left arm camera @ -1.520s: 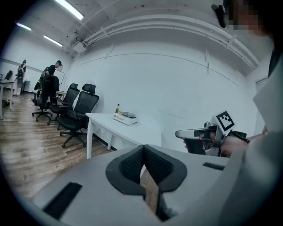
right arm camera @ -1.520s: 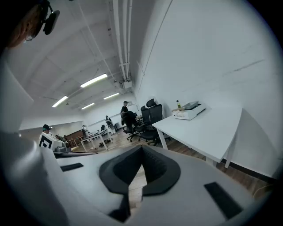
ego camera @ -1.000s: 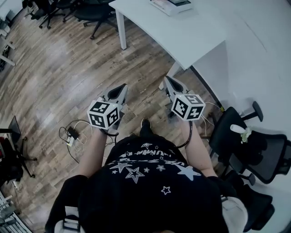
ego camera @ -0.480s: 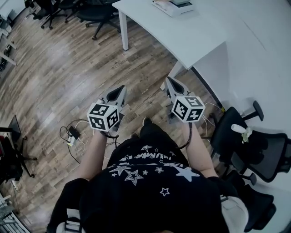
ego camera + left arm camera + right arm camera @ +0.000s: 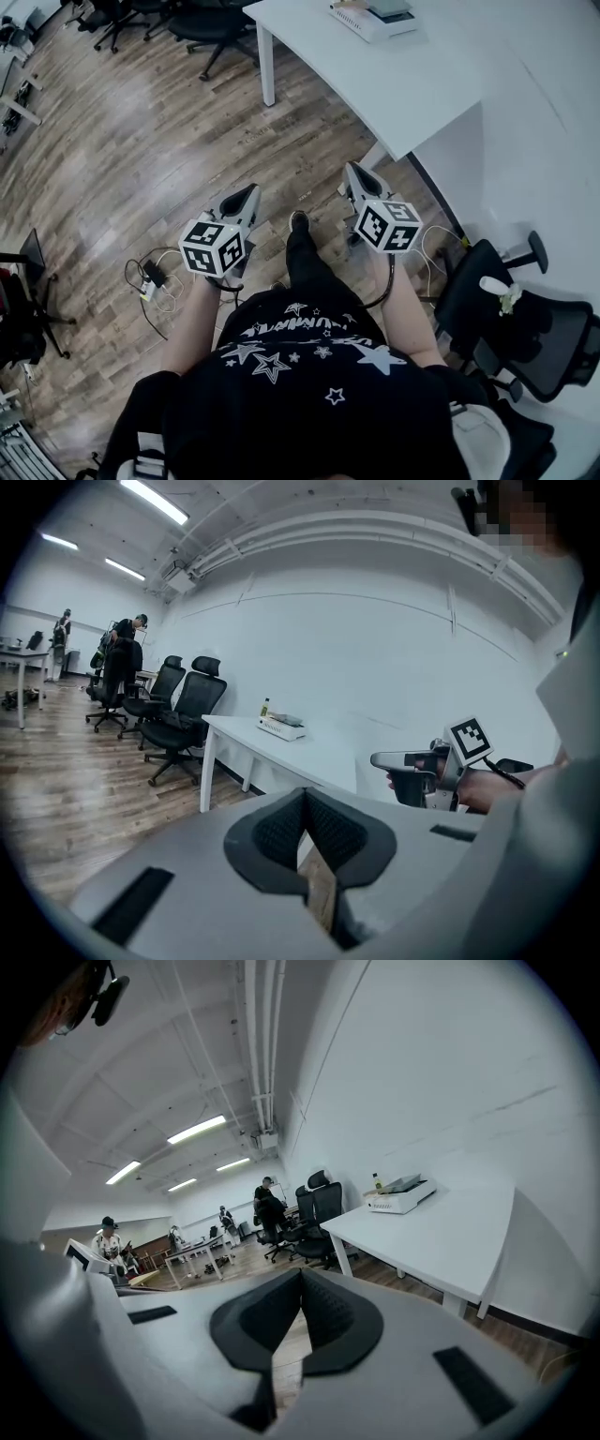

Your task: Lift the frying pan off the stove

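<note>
No frying pan or stove shows in any view. In the head view my left gripper [image 5: 247, 193] and right gripper [image 5: 355, 172] are held side by side in front of the person's body, above the wooden floor, both pointing forward. Each is shut with nothing between the jaws. The left gripper view shows its own shut jaws [image 5: 303, 797], with the right gripper [image 5: 379, 759] off to the right. In the right gripper view, its shut jaws [image 5: 300, 1279] point towards the white table [image 5: 441, 1232].
A white table [image 5: 403, 75] stands ahead to the right, with a white box [image 5: 373, 17] on it. Black office chairs stand at the right [image 5: 506, 319] and far ahead [image 5: 206, 23]. Cables and a power strip [image 5: 150, 277] lie on the floor at the left. People [image 5: 265, 1206] stand far off.
The person's foot has stepped forward between the grippers, and the table has slid slightly right and down in the head view. Both grippers stay shut and keep their places.
</note>
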### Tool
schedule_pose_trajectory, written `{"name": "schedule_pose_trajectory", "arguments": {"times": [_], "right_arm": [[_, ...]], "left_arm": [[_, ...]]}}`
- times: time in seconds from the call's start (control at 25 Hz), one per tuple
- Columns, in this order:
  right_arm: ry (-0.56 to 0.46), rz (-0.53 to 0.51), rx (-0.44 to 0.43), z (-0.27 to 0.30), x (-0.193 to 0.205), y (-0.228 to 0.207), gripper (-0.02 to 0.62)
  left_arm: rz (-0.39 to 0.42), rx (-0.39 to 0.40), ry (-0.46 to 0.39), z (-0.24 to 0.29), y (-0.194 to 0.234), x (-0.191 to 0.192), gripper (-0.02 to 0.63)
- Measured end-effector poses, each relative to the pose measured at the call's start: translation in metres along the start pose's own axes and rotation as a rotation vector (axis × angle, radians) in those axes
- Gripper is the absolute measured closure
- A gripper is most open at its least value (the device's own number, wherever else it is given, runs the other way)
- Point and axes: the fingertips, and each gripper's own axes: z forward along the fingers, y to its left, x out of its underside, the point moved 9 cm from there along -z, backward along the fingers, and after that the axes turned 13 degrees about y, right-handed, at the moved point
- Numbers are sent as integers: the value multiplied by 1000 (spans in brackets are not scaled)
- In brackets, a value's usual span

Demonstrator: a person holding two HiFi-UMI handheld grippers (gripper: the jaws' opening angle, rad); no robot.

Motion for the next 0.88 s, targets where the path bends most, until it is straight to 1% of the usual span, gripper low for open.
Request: {"name": "schedule_pose_trajectory", "arguments": {"times": [0.16, 0.4, 0.64, 0.88], "right_arm": [[9, 15, -12, 38, -24, -23, 588], [13, 22, -24, 95, -74, -62, 588], [13, 30, -33, 137, -119, -93, 588], [25, 49, -39, 168, -150, -124, 588]], "left_arm": [[-14, -16, 7, 29, 23, -26, 598], [-15, -24, 2, 83, 54, -81, 598], [-4, -25, 8, 122, 72, -126, 598], [-8, -26, 7, 158, 83, -160, 598]]}}
